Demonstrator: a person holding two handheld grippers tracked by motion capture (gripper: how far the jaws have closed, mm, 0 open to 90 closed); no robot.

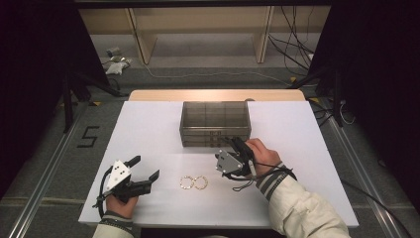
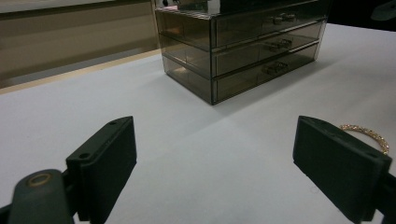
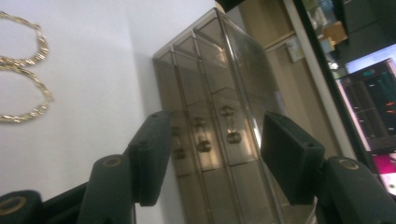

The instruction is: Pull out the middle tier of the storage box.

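Observation:
A smoky see-through drawer box (image 1: 215,124) with three drawers stands at the middle of the white table (image 1: 148,129). Two gold bracelets (image 1: 194,182) lie side by side in front of it. My right gripper (image 1: 236,145) is turned on its side just before the box's front, jaws open. In the right gripper view the drawer handles (image 3: 203,140) show beyond the gap of the right gripper (image 3: 217,149), untouched, with the bracelets (image 3: 23,60) at the left. My left gripper (image 1: 144,167) rests near the front left, wide open and empty. Its own view shows the left gripper (image 2: 215,154), the box (image 2: 243,46) and one bracelet (image 2: 369,135).
The table's front edge (image 1: 198,223) runs just behind my hands. Beyond the far edge stand a wooden strip (image 1: 218,95) and a wooden shelf frame (image 1: 203,29), with cables (image 1: 292,54) on the floor. Dark curtains hang at both sides.

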